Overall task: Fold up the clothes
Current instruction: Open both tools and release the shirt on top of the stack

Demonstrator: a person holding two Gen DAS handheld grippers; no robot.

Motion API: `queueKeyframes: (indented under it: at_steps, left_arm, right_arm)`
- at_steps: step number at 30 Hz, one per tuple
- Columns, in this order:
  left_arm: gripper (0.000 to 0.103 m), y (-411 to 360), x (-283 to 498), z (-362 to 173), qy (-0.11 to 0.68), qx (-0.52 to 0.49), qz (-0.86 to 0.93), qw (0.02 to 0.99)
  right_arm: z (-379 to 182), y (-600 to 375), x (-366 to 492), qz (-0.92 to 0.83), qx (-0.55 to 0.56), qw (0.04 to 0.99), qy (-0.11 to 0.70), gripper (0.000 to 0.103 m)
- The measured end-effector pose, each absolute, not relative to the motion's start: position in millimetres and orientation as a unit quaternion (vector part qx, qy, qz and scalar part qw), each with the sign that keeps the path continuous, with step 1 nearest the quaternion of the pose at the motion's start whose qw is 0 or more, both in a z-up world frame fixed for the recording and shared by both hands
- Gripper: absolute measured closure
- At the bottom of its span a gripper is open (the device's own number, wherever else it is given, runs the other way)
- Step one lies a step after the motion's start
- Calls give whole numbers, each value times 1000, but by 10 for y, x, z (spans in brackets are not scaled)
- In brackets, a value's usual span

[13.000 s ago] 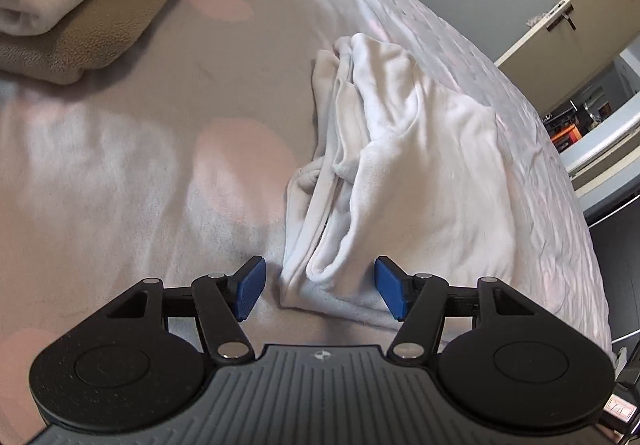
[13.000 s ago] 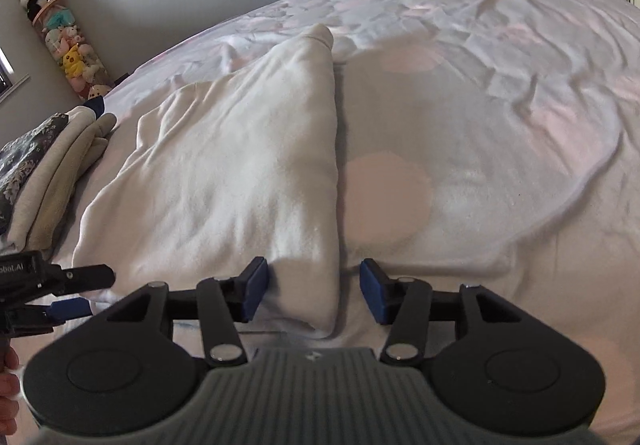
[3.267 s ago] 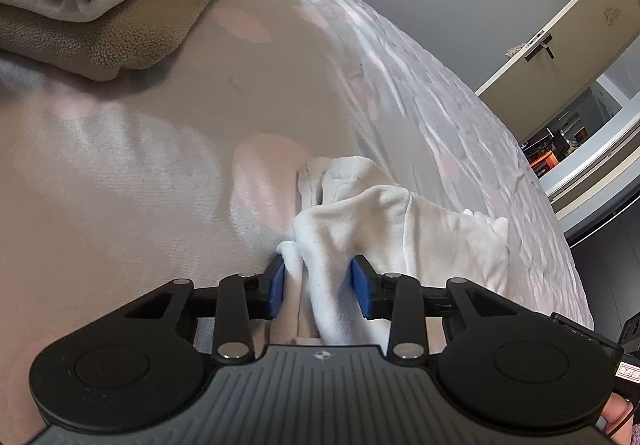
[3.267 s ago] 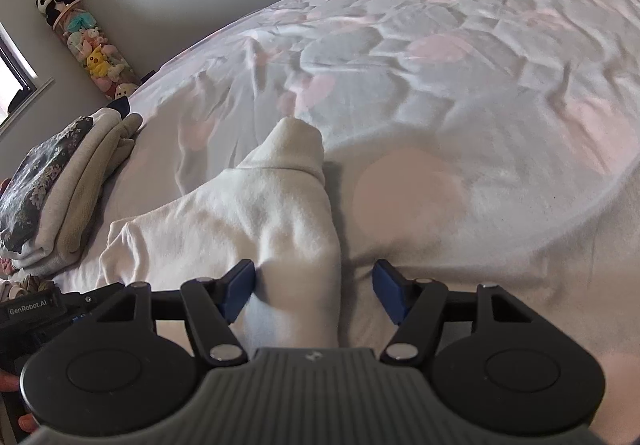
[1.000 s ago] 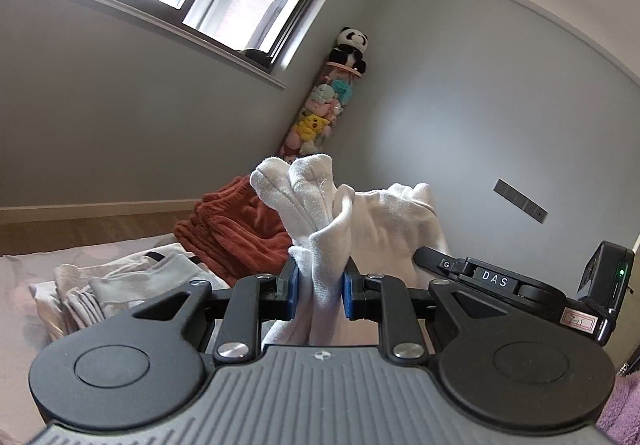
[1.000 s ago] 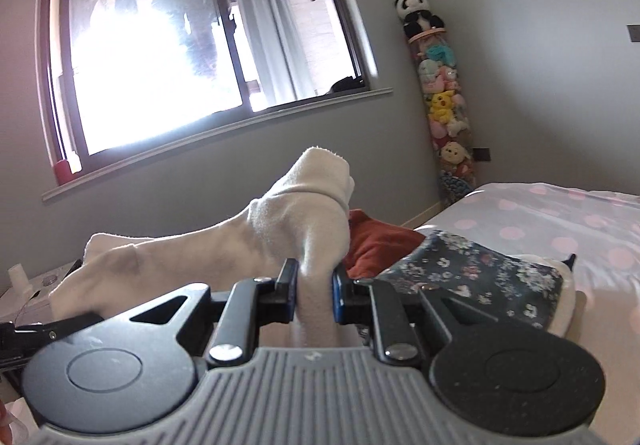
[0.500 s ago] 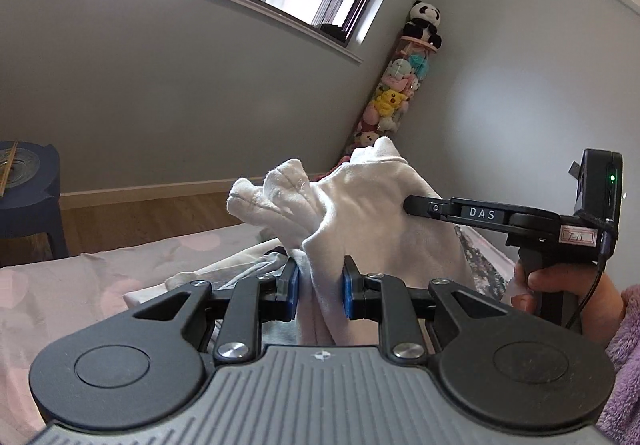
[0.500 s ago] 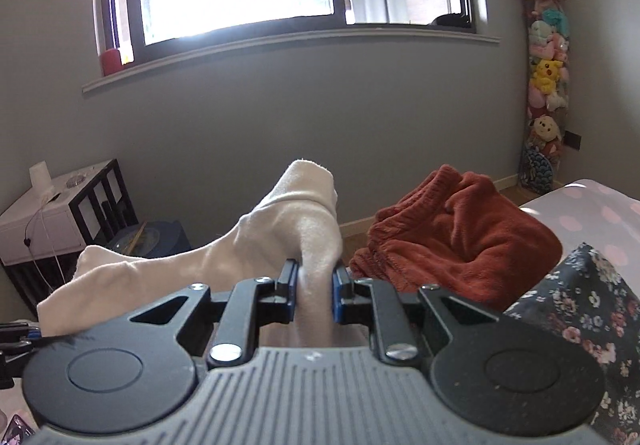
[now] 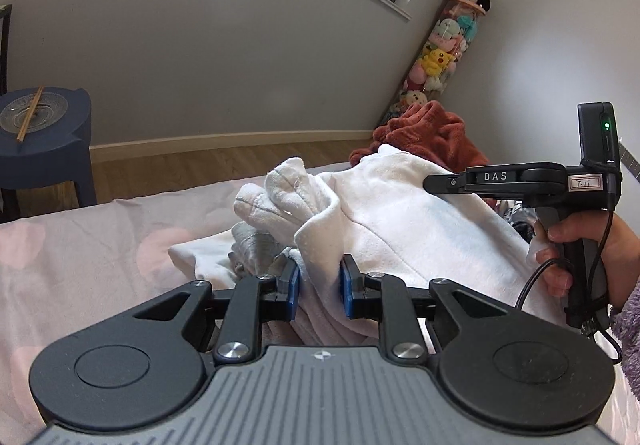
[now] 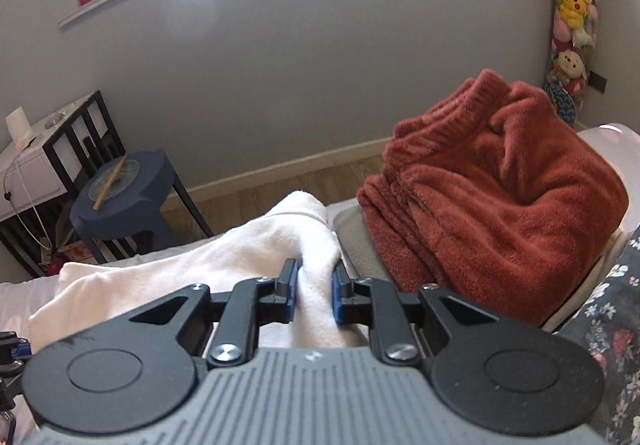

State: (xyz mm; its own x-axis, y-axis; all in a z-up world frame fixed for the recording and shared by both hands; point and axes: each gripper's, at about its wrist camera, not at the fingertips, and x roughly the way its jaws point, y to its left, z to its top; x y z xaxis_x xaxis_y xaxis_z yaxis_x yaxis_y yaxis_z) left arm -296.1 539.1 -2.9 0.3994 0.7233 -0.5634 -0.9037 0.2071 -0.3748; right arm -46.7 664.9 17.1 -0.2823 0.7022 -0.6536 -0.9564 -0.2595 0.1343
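A folded white fleece garment (image 9: 400,221) hangs between both grippers, just over the pile of clothes at the bed's edge. My left gripper (image 9: 319,287) is shut on one bunched end of it. My right gripper (image 10: 315,291) is shut on the other end of the white garment (image 10: 256,249), which bulges past the blue pads. In the left wrist view the right gripper's black body, held by a hand (image 9: 568,245), reaches over the cloth from the right. A rust-red fleece garment (image 10: 492,197) lies folded just right of the white one.
A grey folded piece (image 10: 356,241) lies under the red garment. A dark floral cloth (image 10: 616,309) is at the far right. Beyond the pink-spotted bed (image 9: 80,261) stand a blue stool (image 10: 128,189), a black shelf (image 10: 48,165) and a tube of plush toys (image 9: 436,57).
Both grippers have swung left and dipped while carrying the white garment. It is now low over the clothes pile, with the red garment close beside it.
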Motion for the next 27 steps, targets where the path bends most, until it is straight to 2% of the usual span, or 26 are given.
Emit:
queueKeyframes:
  at_steps: [9,14,19,21,23,24,27]
  left_arm:
    - [84,5484,-3023,-90,147,-354,532,755]
    - [73,5481,-3094,43,143,-376,526,750]
    - [66,5281,-3134,215,148,-349,549,745]
    - [66,5172,-3134,300,145,-337,550,750]
    - [66,5075,-3091,396,147,-321,547,759]
    - [66,5029,-3055,448,149,-312,544,765]
    - [66,4964,-2848,501,164,-296,519,785]
  right_arm:
    - [-26,6787,-547,731,-266,564,277,83]
    - [196,6672,-437,734,-237,566,291,71]
    - [493,6396,-363,736,-237,580,258,71]
    - [594,6257,-335,740,-238,579,246,72]
    - [655,6120,-321,743,-242,576,239,75]
    - [685,6052,-314,745,-244,574,235,80]
    - [639,5857,-332,742,-265,572,228,81]
